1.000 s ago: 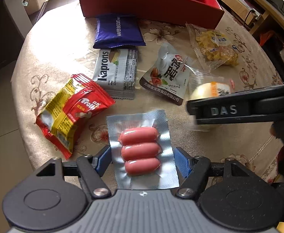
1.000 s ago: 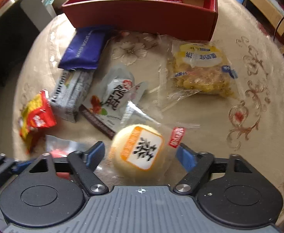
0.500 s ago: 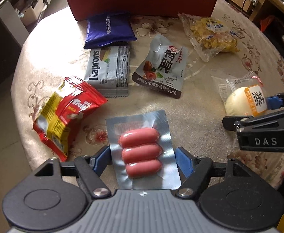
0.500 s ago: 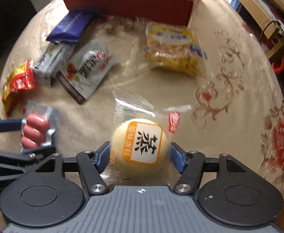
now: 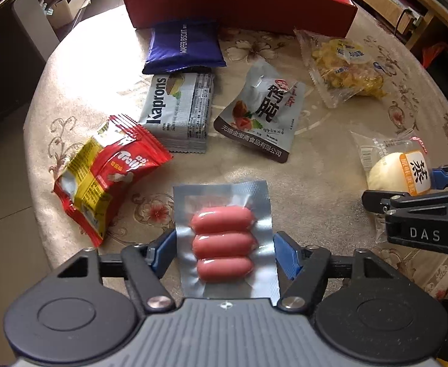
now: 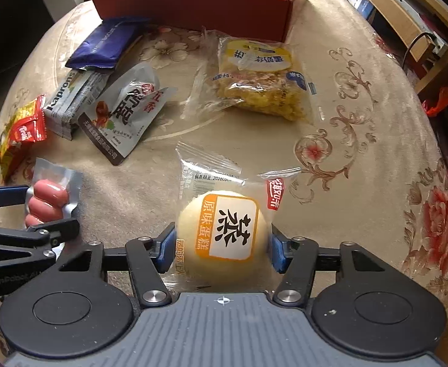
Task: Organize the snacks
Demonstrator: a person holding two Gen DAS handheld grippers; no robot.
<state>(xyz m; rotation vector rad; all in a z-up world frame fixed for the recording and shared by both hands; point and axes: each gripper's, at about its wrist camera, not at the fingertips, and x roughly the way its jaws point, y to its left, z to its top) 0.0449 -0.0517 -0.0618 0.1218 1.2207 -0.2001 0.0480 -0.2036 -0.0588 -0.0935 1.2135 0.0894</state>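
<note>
Snacks lie scattered over a round table (image 5: pixel 71 70) covered in a beige floral cloth, with a red box (image 5: pixel 239 3) at its far edge. Nearest the box is a blue wafer pack (image 5: pixel 184 47), and just in front of it a grey Kaprons pack (image 5: pixel 178 113). To the left sits a red and yellow Trolli bag (image 5: pixel 107 177), to the right a silver pouch with Chinese print (image 5: pixel 263 116), and further right a clear bag of yellow crisps (image 5: pixel 346 67).

The left gripper (image 5: pixel 225 249) points steeply down at a vacuum pack of three sausages (image 5: pixel 222 238). Its jaws are closing, with both blue pads pressed against the foil edges of the pack, so it is grasping the sausages.

The right gripper (image 6: pixel 222 246) is likewise closing, and its blue pads touch both sides of a round steamed cake (image 6: pixel 224 235) in a clear wrapper with an orange label. The cake seems to be gripped, though whether it is off the cloth is hard to tell. In each view the other gripper shows at the side, well apart.
</note>
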